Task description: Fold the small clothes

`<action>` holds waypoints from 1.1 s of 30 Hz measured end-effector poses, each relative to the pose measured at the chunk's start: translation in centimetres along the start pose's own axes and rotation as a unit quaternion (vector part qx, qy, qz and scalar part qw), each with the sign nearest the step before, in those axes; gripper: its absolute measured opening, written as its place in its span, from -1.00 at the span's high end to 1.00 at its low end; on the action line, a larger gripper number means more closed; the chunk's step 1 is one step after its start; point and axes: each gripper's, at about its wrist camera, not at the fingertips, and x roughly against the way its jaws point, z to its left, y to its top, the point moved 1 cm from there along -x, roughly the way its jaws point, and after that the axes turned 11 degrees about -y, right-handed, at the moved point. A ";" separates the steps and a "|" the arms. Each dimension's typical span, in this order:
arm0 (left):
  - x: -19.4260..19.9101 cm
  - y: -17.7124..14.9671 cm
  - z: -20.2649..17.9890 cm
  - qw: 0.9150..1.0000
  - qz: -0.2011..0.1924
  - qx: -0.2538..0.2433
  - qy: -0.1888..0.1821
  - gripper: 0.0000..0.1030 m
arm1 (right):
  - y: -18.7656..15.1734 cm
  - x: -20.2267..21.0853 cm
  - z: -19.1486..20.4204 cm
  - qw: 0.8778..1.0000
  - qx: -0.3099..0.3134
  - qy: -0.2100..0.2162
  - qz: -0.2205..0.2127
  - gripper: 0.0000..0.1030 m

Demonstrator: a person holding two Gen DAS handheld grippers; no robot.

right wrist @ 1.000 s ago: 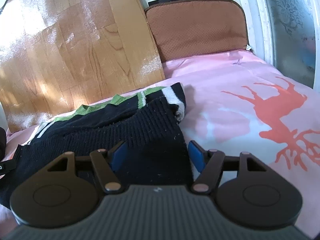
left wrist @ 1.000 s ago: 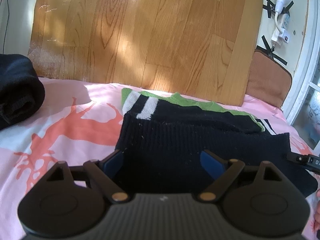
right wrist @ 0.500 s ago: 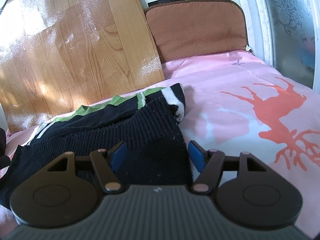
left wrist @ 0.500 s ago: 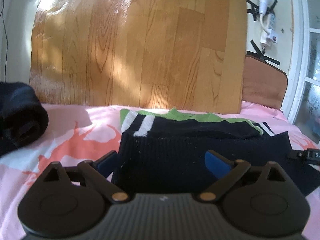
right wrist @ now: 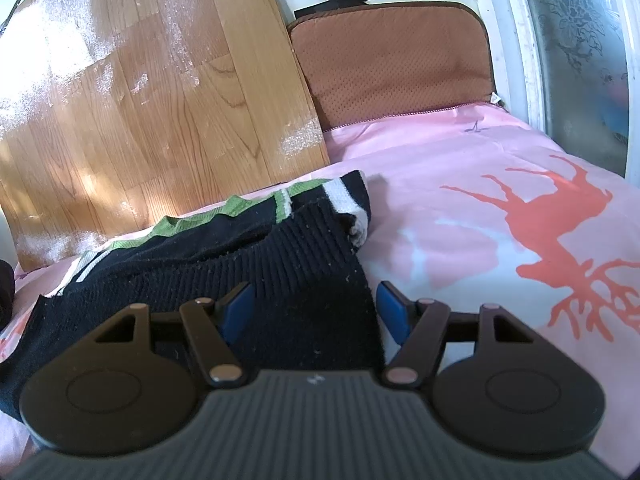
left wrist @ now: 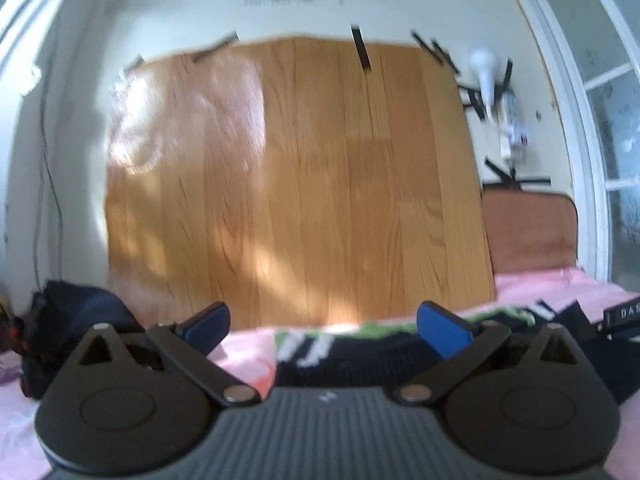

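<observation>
The left tool point(left wrist: 324, 330) has just been opening and is hanging spread, empty, above the black ribbed knit garment point(right wrist: 280, 264). The right tool point(right wrist: 312, 308) is straddling that garment's right edge on the pink bed sheet point(right wrist: 460, 184), blue pads apart.

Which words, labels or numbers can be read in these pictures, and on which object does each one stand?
"DA": white letters on a small black part at the right edge of the left wrist view, cut off by the frame.
Small mark on the pink bedsheet: too small to read.
</observation>
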 end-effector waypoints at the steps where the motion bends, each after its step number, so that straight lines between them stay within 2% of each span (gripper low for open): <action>1: 0.1 0.1 0.1 1.000 -0.002 0.003 0.006 -1.00 | 0.0 0.0 0.0 1.000 0.000 0.000 0.000 -0.36; 5: -0.5 0.2 0.8 0.999 0.016 0.027 0.025 -1.00 | 0.0 0.0 0.0 1.000 0.000 -0.001 0.000 -0.36; 11: -0.2 0.2 0.2 1.000 0.011 0.004 0.026 -1.00 | 0.0 0.0 0.0 1.000 0.001 -0.005 0.000 -0.36; 33: 0.0 0.1 -0.2 0.999 0.009 -0.005 0.034 -1.00 | 0.0 0.0 0.1 1.000 0.001 -0.006 0.000 -0.36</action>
